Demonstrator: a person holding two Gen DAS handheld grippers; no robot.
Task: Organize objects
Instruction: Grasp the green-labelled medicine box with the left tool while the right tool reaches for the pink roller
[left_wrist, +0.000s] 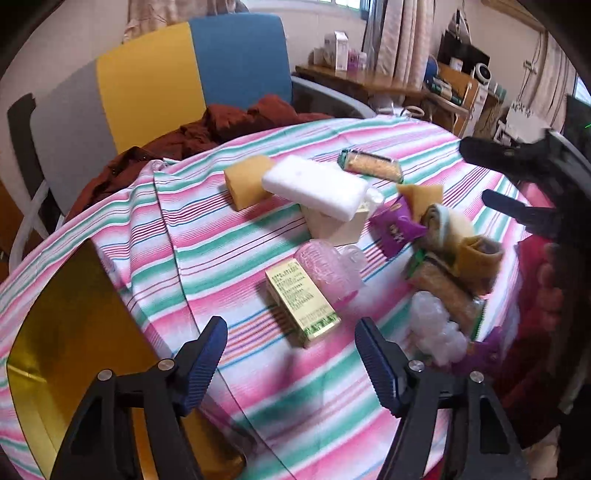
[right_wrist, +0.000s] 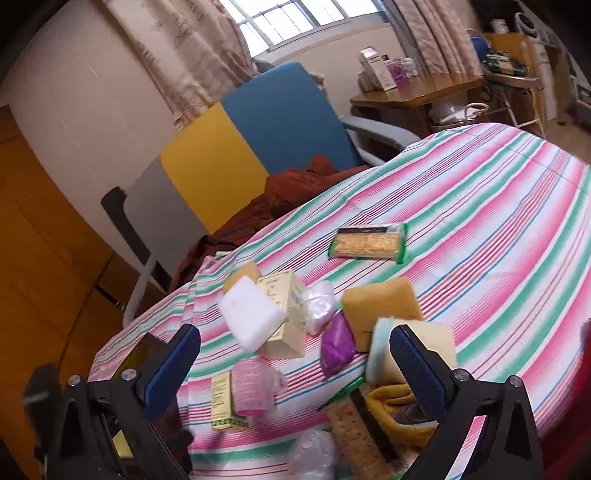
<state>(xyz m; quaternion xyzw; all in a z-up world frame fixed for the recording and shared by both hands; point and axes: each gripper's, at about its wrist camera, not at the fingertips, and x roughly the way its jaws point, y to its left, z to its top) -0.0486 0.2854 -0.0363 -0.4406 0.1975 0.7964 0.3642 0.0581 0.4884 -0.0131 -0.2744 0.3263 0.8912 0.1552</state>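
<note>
- Left gripper (left_wrist: 291, 341): jaws are held wide apart, nothing between them; it is poised above the striped cloth (left_wrist: 229, 236).
- Right gripper (right_wrist: 295, 350): jaws are likewise spread, empty; its dark outline (left_wrist: 517, 184) is seen at the far right of the left view.
- Gold box (left_wrist: 302, 302): lies flat just ahead of the left gripper, slightly toward its right finger; in the right view (right_wrist: 223, 402) it is found near the left finger.
- Pink pack (left_wrist: 325, 273): clear wrapping, touching the gold box on its far side.
- White block (left_wrist: 316, 186): rests tilted on a cream box (left_wrist: 332, 225), well ahead of the left gripper; in the right view (right_wrist: 251, 314) it is ahead of the left finger.
- Sponge (left_wrist: 245, 181): yellow, behind the white block, touching it.
- Purple packet (left_wrist: 395, 227): beside the cream box, toward the right gripper; seen between the right gripper's fingers (right_wrist: 338, 345), farther out.
- Cracker pack (left_wrist: 371, 166): green-ended, farthest ahead, apart from the pile.
- Second cracker pack (left_wrist: 447, 291): near the left gripper's right finger, under folded cloths (left_wrist: 465, 240).
- Clear bag (left_wrist: 436, 332): crumpled, just beyond the right finger of the left gripper.
- Yellow bin (left_wrist: 55, 332): open, beside the left finger of the left gripper, partly draped by the cloth.
- Chair (left_wrist: 192, 74): grey, yellow and blue back, beyond the table, with a rust-red garment (left_wrist: 229, 125) on its seat.
</note>
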